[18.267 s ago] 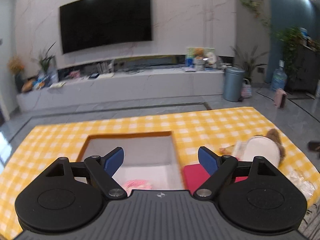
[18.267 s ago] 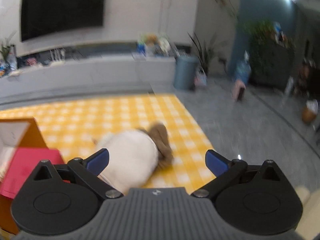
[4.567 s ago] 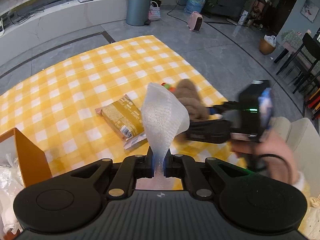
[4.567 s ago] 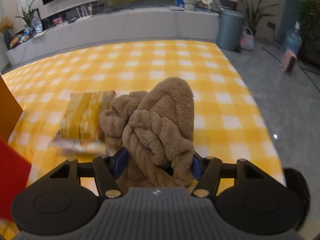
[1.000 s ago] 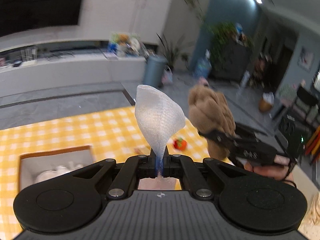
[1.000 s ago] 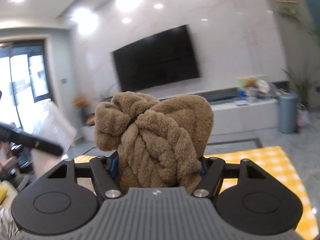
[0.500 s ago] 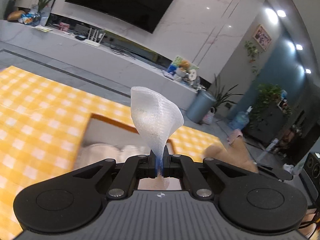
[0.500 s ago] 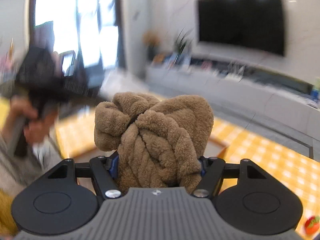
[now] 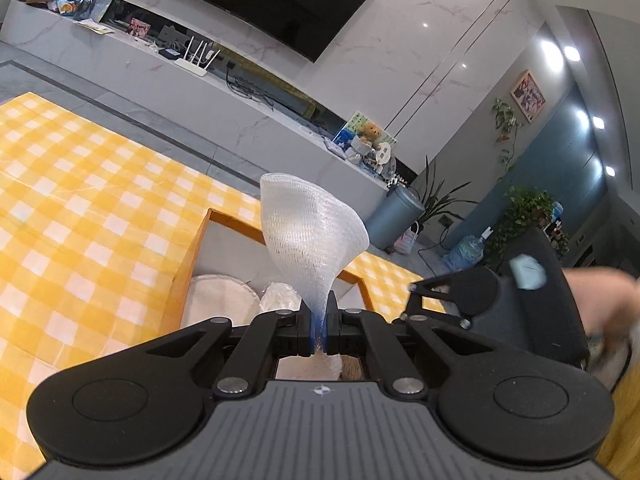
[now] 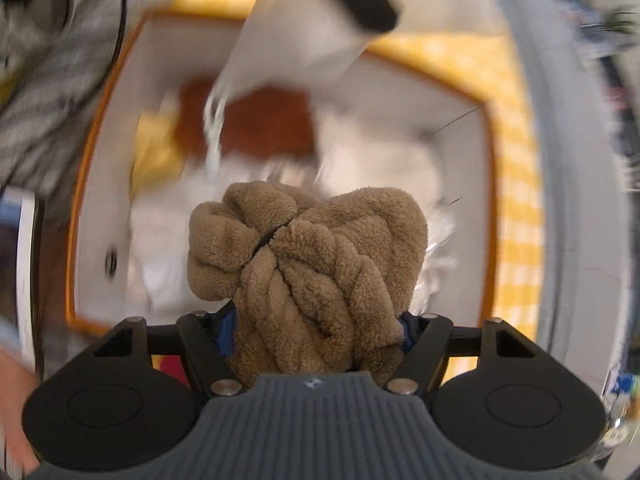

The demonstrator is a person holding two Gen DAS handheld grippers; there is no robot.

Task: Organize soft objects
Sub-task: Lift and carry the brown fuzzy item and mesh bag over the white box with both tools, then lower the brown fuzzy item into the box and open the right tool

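My left gripper point(image 9: 319, 330) is shut on a white foam net sleeve point(image 9: 310, 234) that flares up above its tips, over the near end of an orange-rimmed box point(image 9: 188, 264). My right gripper point(image 10: 314, 330) is shut on a brown fluffy knotted plush point(image 10: 308, 276), held above the same box point(image 10: 490, 184) and pointing down into it. The box holds white soft items point(image 9: 222, 300), a red-brown piece point(image 10: 264, 120) and something yellow point(image 10: 154, 148); that view is blurred. The right gripper's body point(image 9: 500, 304) shows at right in the left wrist view.
The box sits on a yellow checked tablecloth point(image 9: 80, 208). Behind it are a long white TV console point(image 9: 200, 92), a wall TV point(image 9: 264, 4), a grey bin point(image 9: 394, 216) and plants point(image 9: 528, 208). The person's striped sleeve point(image 10: 44, 80) is at the left of the right wrist view.
The right gripper has swung from facing across the room to pointing down into the box, plush still held. The left gripper has moved a little closer over the box with the net sleeve.
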